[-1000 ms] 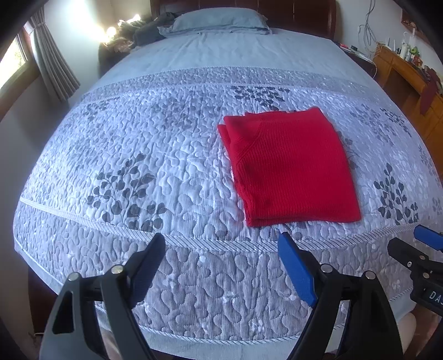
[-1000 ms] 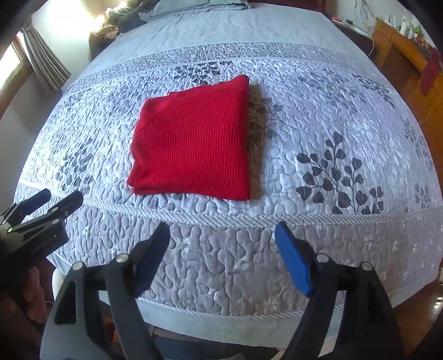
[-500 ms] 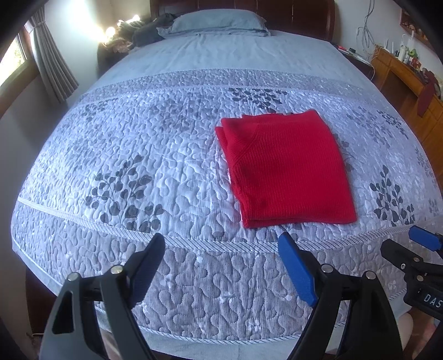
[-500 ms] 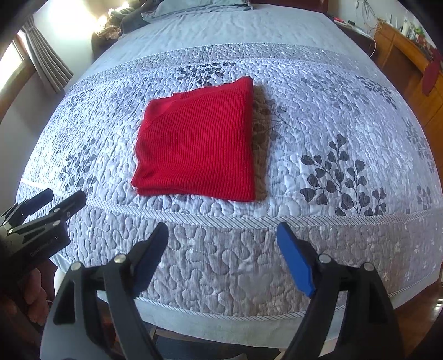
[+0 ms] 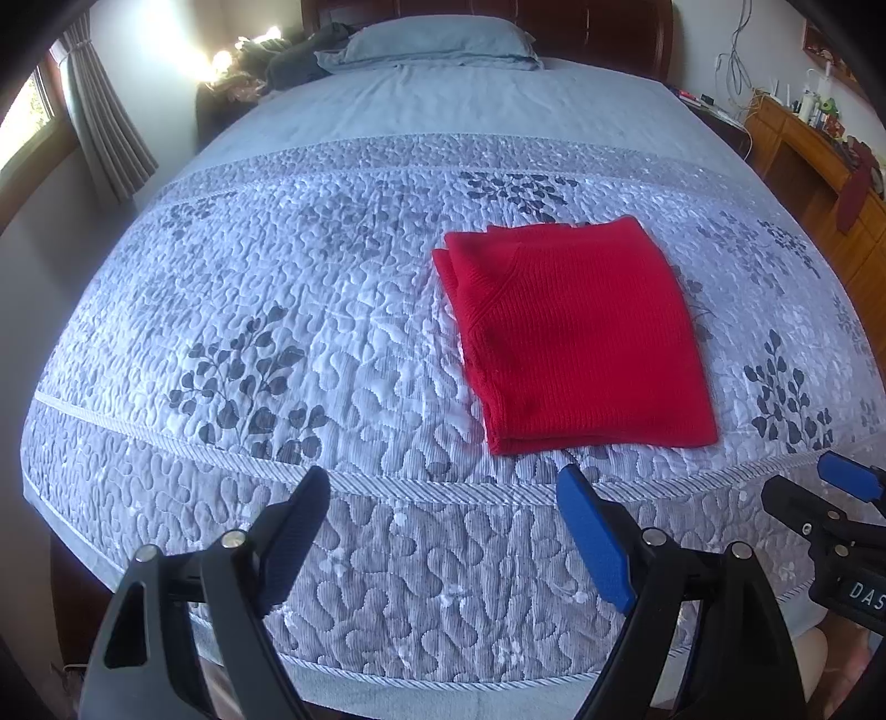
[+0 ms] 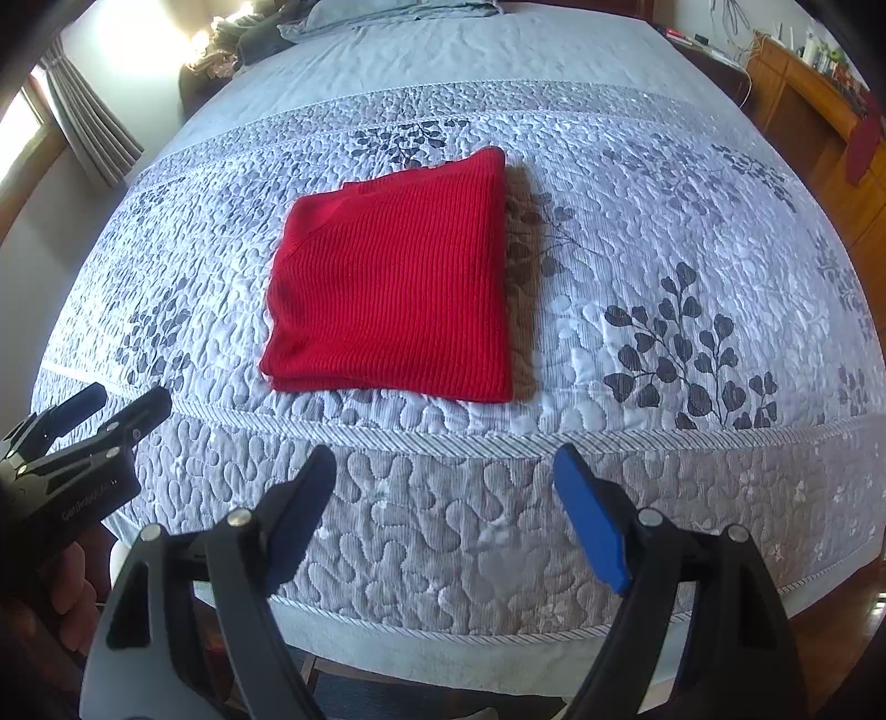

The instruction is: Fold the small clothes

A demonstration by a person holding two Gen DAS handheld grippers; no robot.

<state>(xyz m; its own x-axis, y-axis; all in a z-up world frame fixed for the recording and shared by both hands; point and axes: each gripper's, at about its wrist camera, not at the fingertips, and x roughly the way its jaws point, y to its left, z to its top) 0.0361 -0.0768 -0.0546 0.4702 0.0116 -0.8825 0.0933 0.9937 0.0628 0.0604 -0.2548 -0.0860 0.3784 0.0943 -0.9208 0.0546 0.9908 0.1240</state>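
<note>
A red knitted garment (image 5: pixel 576 338) lies folded into a neat rectangle on the quilted bed (image 5: pixel 310 310); the right wrist view shows the same red garment (image 6: pixel 393 282) left of centre. My left gripper (image 5: pixel 443 487) hovers over the bed's near edge, below and left of the garment, open and empty. My right gripper (image 6: pixel 443 465) hangs over the same edge, just below the garment, also open with nothing between its fingers. Each view catches the other gripper at its side: the right gripper (image 5: pixel 819 493) and the left gripper (image 6: pixel 111 404).
The grey leaf-patterned quilt (image 6: pixel 664 310) covers the bed. A pillow (image 5: pixel 432 39) and dark bundled items (image 5: pixel 277 55) sit at the headboard. A wooden desk with clutter (image 5: pixel 814 138) stands at the right, a curtained window (image 5: pixel 94 127) at the left. A hand (image 6: pixel 66 598) holds the left gripper.
</note>
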